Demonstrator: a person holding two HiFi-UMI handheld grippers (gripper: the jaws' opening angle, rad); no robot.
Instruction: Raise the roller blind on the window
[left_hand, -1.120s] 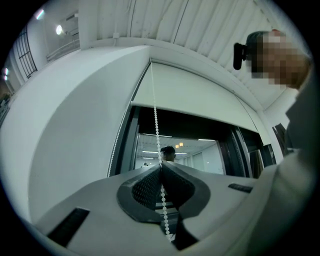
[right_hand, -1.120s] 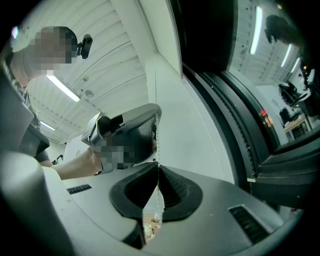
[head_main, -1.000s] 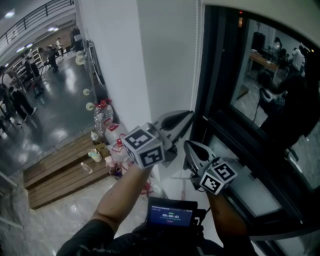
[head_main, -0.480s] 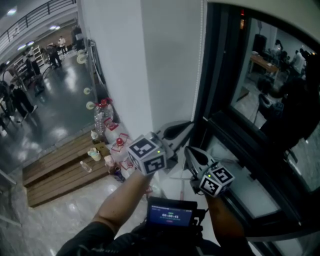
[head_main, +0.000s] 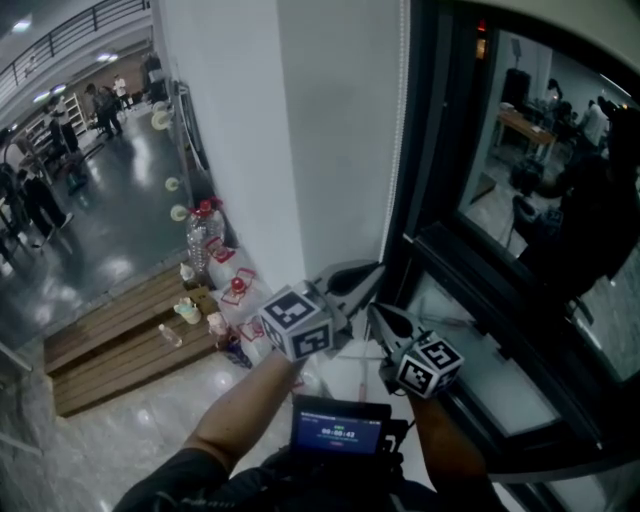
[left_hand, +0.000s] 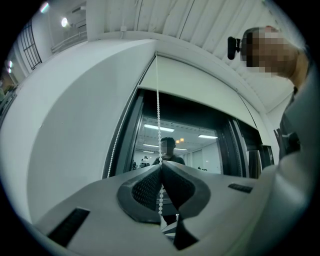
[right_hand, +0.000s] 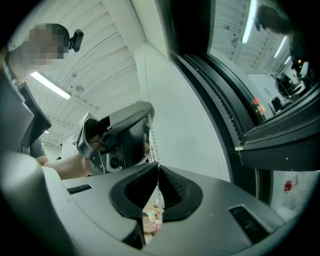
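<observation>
Beside the dark-framed window (head_main: 432, 245), at its left edge where it meets the white wall (head_main: 330, 130), you have both tools on the white beaded pull chain (left_hand: 158, 107). Your left gripper (left_hand: 160, 169) has its jaws pressed together on the chain. The beads run straight up from the tips to the top corner of the opening, and a few more show below, behind the pads. Your right gripper (right_hand: 157, 169) sits just below and beside the left one, its jaws likewise closed, with the chain coming down into their tips. The pale fabric roller blind (left_hand: 200, 85) covers only the top band of the window, and the dark glass under it is uncovered. A second strand of beads (left_hand: 116, 147) hangs free along the frame, left of the one you grip. Seen from your head camera, both grippers are near the sill, close together.
</observation>
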